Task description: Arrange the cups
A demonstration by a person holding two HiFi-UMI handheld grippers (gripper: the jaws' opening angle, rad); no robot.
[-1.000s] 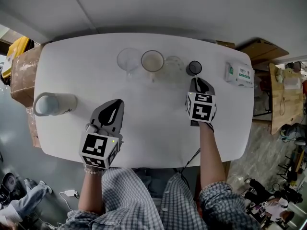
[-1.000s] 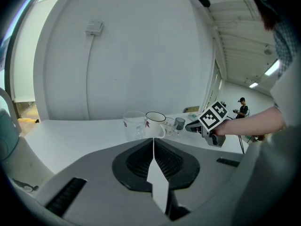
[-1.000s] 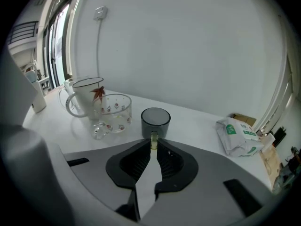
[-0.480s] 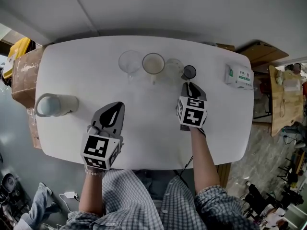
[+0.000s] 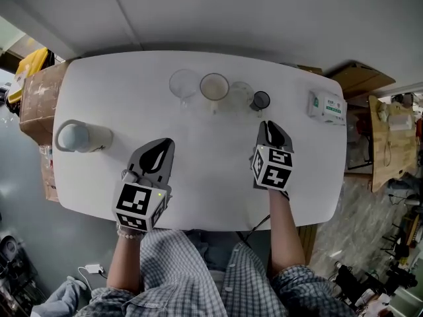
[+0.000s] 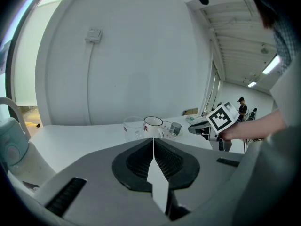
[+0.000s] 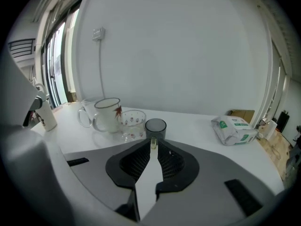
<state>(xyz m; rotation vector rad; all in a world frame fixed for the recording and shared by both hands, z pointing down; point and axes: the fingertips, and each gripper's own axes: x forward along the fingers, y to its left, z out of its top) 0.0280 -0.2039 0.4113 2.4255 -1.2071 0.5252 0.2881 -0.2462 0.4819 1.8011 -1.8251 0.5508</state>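
Observation:
Four cups stand in a row at the back of the white table: a clear glass mug, a white mug, a small patterned glass cup and a small dark cup. My right gripper is shut and empty, a little short of the dark cup, which stands straight ahead of its tips. My left gripper rests over the table's near left part, shut with nothing in it. It faces the row of cups from farther back.
A pale blue jug lies near the table's left edge. A white and green tissue pack sits at the back right. Cardboard boxes stand beside the table on the left and on the right.
The dark cup has shifted left, closer to the small glass cup. My right gripper has since drawn back from it toward the near edge. The left gripper has stayed put.

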